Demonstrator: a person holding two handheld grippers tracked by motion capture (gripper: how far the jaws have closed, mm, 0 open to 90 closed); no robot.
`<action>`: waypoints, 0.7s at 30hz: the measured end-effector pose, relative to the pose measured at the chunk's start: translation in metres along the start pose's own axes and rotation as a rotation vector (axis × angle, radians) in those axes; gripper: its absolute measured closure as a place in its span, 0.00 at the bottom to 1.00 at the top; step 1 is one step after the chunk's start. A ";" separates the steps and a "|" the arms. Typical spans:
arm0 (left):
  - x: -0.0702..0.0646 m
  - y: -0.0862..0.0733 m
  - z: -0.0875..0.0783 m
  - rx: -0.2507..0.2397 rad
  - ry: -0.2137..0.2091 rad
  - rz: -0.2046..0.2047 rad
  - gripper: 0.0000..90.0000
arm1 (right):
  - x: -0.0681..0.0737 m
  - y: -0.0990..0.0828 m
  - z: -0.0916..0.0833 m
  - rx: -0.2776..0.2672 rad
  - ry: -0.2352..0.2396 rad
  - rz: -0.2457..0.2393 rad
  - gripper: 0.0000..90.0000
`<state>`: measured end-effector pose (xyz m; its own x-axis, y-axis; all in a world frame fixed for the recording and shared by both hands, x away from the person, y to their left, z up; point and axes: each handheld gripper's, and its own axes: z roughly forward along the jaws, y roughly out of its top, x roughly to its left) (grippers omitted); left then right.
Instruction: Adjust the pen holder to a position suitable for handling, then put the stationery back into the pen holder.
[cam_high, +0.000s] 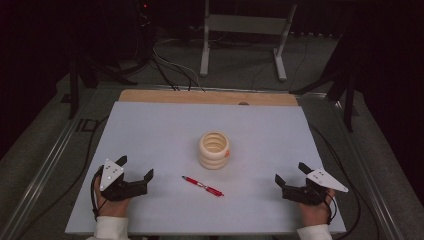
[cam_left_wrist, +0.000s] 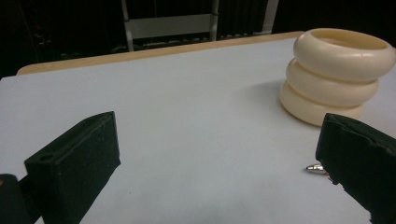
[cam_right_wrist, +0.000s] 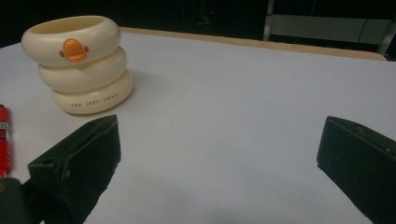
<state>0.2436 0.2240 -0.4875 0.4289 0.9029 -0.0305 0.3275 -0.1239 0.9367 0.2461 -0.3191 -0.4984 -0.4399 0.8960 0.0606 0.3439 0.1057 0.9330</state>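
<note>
A cream ribbed cup (cam_high: 214, 149) shaped like three stacked rings stands upright near the middle of the white table (cam_high: 150, 125). An orange duck-bill mark shows on the cup (cam_right_wrist: 79, 63) in the right gripper view. A red pen (cam_high: 202, 186) lies flat in front of it, between my two hands. My left gripper (cam_high: 135, 168) rests open at the near left, its jaws wide apart, with the cup (cam_left_wrist: 336, 74) and the pen tip (cam_left_wrist: 315, 168) ahead to its right. My right gripper (cam_high: 289, 172) rests open at the near right, and the pen (cam_right_wrist: 3, 140) lies at its far left.
A wooden strip (cam_high: 207, 97) runs along the table's far edge. Beyond it stand a grey metal frame (cam_high: 245, 35) and dark cables (cam_high: 170, 70) on the floor. Bare table surface lies around the cup and pen.
</note>
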 end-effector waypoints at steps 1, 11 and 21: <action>0.000 -0.001 0.000 0.000 0.005 -0.004 0.00 | 0.000 0.000 0.000 0.002 0.001 0.001 0.00; 0.006 -0.006 -0.006 -0.019 0.031 -0.041 0.00 | 0.007 0.010 0.002 0.014 0.066 -0.032 0.00; 0.007 -0.009 -0.008 -0.029 0.065 -0.018 0.00 | 0.030 0.049 0.021 0.071 0.169 -0.115 0.00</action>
<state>0.2369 0.2352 -0.4931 0.3674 0.9297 -0.0260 0.3101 -0.0961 0.9458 0.2668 -0.2777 -0.4578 -0.6106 0.7917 0.0195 0.3386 0.2387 0.9102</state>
